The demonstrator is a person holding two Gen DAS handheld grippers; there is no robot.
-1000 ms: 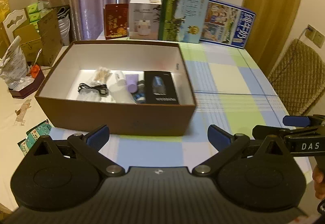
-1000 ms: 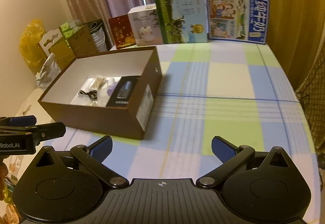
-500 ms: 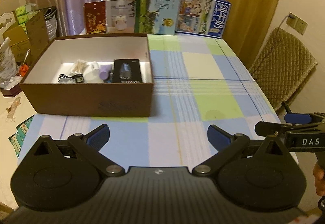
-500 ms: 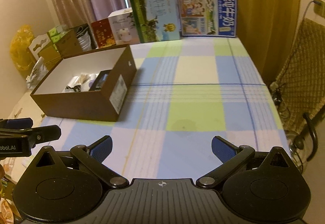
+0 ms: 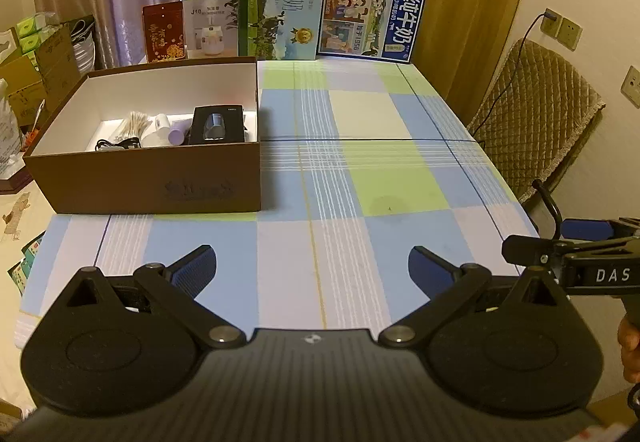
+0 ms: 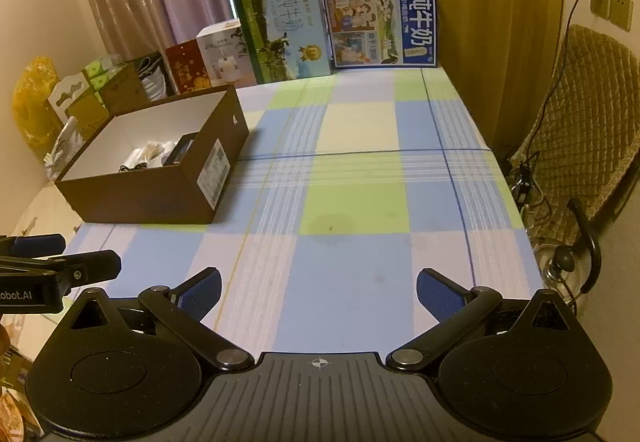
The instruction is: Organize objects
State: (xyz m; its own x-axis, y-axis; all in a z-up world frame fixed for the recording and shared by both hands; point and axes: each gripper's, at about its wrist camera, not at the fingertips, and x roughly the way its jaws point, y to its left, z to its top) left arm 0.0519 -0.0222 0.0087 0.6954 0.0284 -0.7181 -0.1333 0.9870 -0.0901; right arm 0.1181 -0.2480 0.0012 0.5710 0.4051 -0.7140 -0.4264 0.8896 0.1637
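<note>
A brown open box (image 5: 152, 181) stands on the left of the checked tablecloth (image 5: 360, 169); it also shows in the right wrist view (image 6: 160, 197). Inside lie a black packet (image 5: 216, 123), a purple tube (image 5: 177, 132), a white bottle (image 5: 158, 127), cotton swabs (image 5: 134, 123) and a black cable (image 5: 116, 143). My left gripper (image 5: 312, 266) is open and empty, held over the table's near edge, well short of the box. My right gripper (image 6: 318, 290) is open and empty over the near right part of the table.
Milk cartons (image 5: 280, 7) (image 5: 372, 23) and smaller boxes (image 5: 210, 27) stand in a row along the far edge. A padded chair (image 5: 536, 113) stands to the right. Cardboard boxes and bags (image 5: 36, 69) crowd the left side.
Both grippers have pulled back and up from the box. The box now sits farther away and more to the left in both views. Both stay open.
</note>
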